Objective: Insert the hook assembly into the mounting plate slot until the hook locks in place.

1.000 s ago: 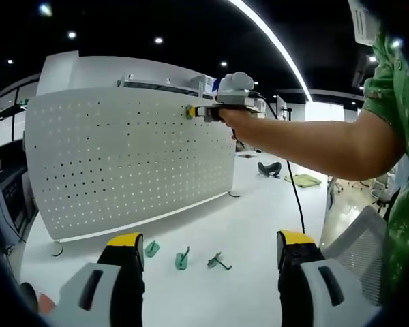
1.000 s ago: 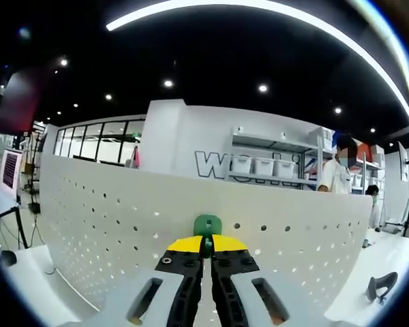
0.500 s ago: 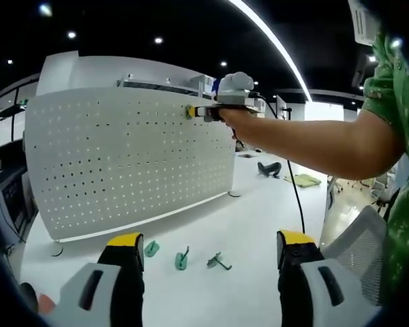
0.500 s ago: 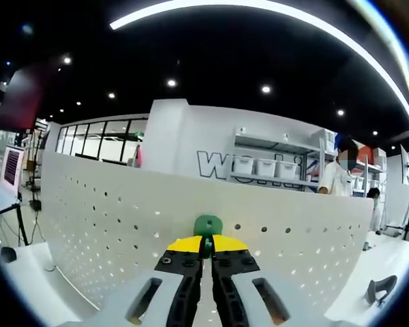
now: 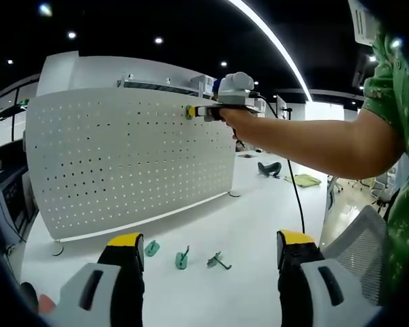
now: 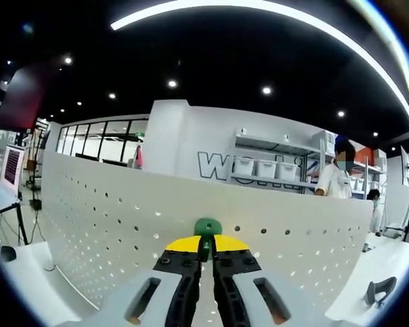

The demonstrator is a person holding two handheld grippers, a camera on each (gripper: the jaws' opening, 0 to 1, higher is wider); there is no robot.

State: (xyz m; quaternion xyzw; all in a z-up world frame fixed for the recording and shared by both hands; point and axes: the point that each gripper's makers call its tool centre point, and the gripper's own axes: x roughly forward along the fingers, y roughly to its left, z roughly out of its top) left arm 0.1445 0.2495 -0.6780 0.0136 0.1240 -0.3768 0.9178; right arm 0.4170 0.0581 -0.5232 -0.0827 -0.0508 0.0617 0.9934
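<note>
A small green plastic hook [image 6: 207, 227] is pinched between the yellow-tipped jaws of the right gripper [image 6: 206, 249], and it sits against the face of the white perforated metal mounting plate [image 6: 123, 218], near that plate's upper edge. From the left gripper view the same right gripper [image 5: 191, 112] reaches to the plate's top right area, held by a person's bare forearm [image 5: 313, 143] in a green patterned sleeve [image 5: 402, 102]. Whether the hook's tabs are already in a hole cannot be told — the jaws cover that spot.

To do this step well, the hook likely needs to stay square to the plate, pushed straight in and then pressed down until it seats; any tilt could let it skate off the hole. The grip should probably hold firm until the hook feels locked.

The left gripper [image 5: 211, 262] hangs low in front of the plate with its fingers spread wide, holding nothing. On the white tabletop [image 5: 259, 211] below the plate lie three more green hooks [image 5: 182, 258] — spare pieces, apart from one another. A dark object [image 5: 269, 168] rests on the table beyond the plate's right end.
</note>
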